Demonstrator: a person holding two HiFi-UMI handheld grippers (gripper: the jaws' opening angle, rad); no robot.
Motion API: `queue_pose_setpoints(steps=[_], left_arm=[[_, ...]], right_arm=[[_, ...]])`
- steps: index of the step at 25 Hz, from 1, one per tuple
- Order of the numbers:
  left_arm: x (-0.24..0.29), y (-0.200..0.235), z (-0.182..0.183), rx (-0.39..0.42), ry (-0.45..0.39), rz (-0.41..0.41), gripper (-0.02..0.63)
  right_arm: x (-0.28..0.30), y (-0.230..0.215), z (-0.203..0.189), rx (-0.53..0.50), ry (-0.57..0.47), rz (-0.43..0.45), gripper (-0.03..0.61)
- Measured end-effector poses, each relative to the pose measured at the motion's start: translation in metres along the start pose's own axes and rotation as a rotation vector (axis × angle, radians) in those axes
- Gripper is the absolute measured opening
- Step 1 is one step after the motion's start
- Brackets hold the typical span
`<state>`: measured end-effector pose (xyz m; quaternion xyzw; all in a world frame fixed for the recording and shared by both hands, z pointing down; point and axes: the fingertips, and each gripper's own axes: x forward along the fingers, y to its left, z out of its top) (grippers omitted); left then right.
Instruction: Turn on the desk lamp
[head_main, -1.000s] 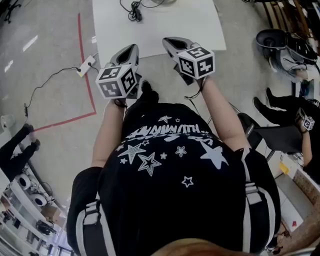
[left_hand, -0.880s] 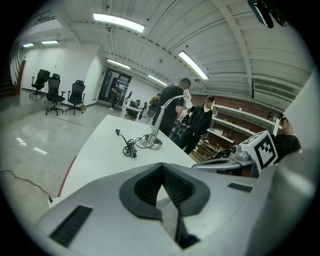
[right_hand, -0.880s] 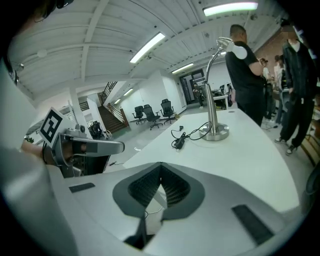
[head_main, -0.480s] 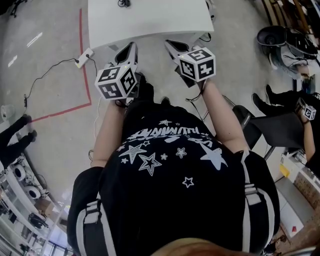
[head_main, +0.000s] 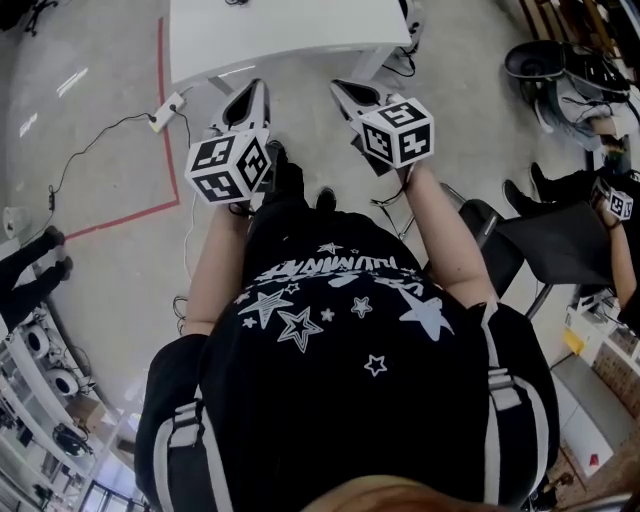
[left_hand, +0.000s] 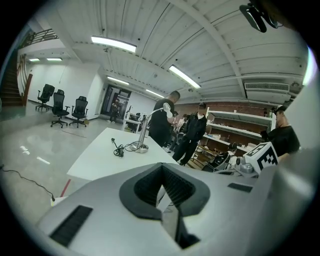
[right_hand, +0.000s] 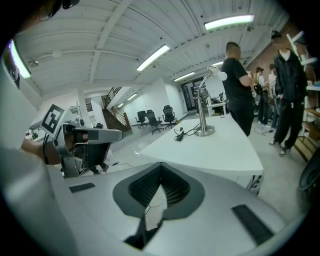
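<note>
The desk lamp (left_hand: 144, 131) stands at the far end of a white table (left_hand: 100, 157), a slim metal post on a round base, with a black cable (left_hand: 119, 149) lying beside it. The right gripper view shows the lamp (right_hand: 202, 112) too, its head bent over to the right. In the head view the lamp is out of frame; only the table's near edge (head_main: 280, 40) shows at the top. My left gripper (head_main: 250, 98) and right gripper (head_main: 345, 92) are held side by side before my chest, short of the table. Both are shut with nothing in them.
On the floor to the left lie a power strip (head_main: 165, 110) with its cord and a red tape line (head_main: 168, 150). A black chair (head_main: 560, 255) and a seated person are at the right. Several people (right_hand: 239, 87) stand beyond the table, with shelves behind them.
The table has slid toward the top of the head view, so less of it shows. Both grippers keep the same pose, shut and side by side.
</note>
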<state>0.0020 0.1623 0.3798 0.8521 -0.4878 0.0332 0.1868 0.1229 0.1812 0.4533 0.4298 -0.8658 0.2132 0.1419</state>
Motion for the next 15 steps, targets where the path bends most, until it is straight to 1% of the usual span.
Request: queue_pose_setpoints(steps=[5, 8, 15], left_arm=[[-0.019, -0.005, 0.002, -0.003, -0.002, 0.002, 0.008], [-0.026, -0.008, -0.003, -0.001, -0.007, 0.009, 0.008], [-0.010, 0.007, -0.026, 0.011, -0.004, 0.029, 0.008]], right_arm=[[-0.013, 0.014, 0.011, -0.022, -0.024, 0.001, 0.005], [-0.017, 0.020, 0.009, -0.042, -0.040, 0.013, 0.005], [0.005, 0.009, -0.007, -0.064, -0.051, 0.043, 0.005]])
